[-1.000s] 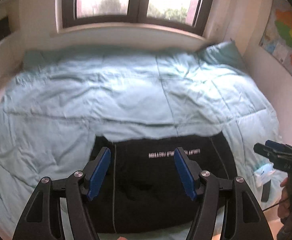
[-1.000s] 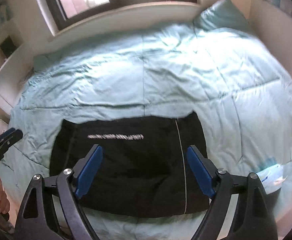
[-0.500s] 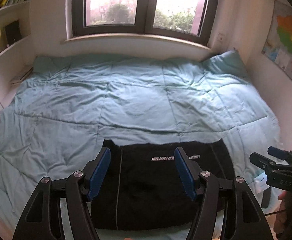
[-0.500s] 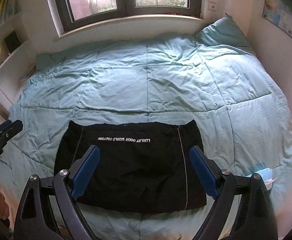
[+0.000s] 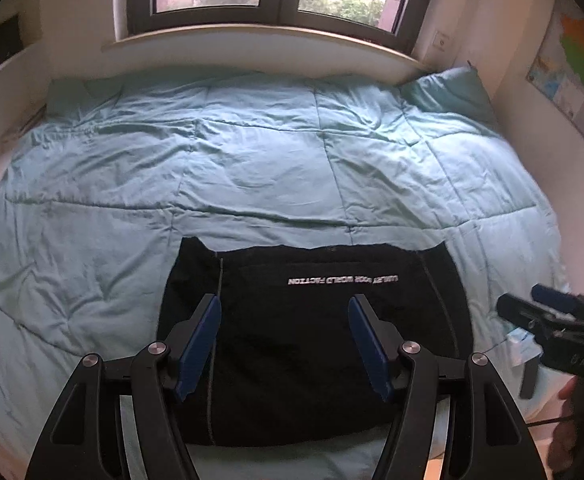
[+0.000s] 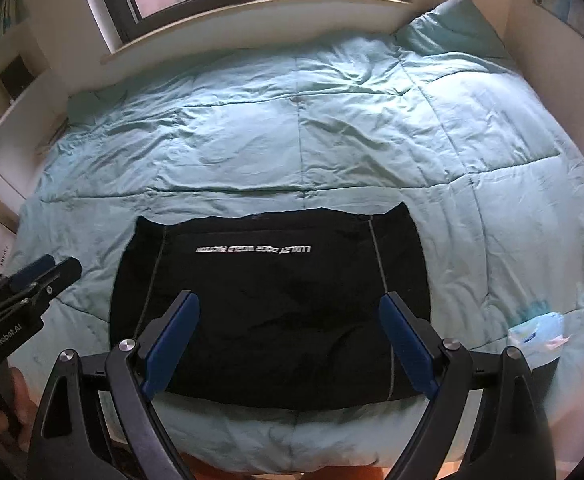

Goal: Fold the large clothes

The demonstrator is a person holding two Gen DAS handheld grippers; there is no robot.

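A black garment (image 5: 315, 336) with white lettering and thin grey side seams lies folded into a flat rectangle near the front edge of the bed; it also shows in the right wrist view (image 6: 276, 304). My left gripper (image 5: 284, 340) is open and empty, held above the garment's near half. My right gripper (image 6: 290, 340) is open and empty, also above the garment. The right gripper shows at the right edge of the left wrist view (image 5: 547, 312). The left gripper shows at the left edge of the right wrist view (image 6: 32, 280).
A light teal quilt (image 5: 252, 168) covers the whole bed, with a pillow (image 6: 451, 28) at the far right corner. A window sill (image 5: 260, 40) runs behind the bed. A white and blue packet (image 6: 539, 330) lies at the bed's right front. Shelves (image 6: 8, 92) stand left.
Both grippers have pulled back and shifted a little; the views tilted up half a second ago, then down again. The garment has not moved. Both grippers stay open.
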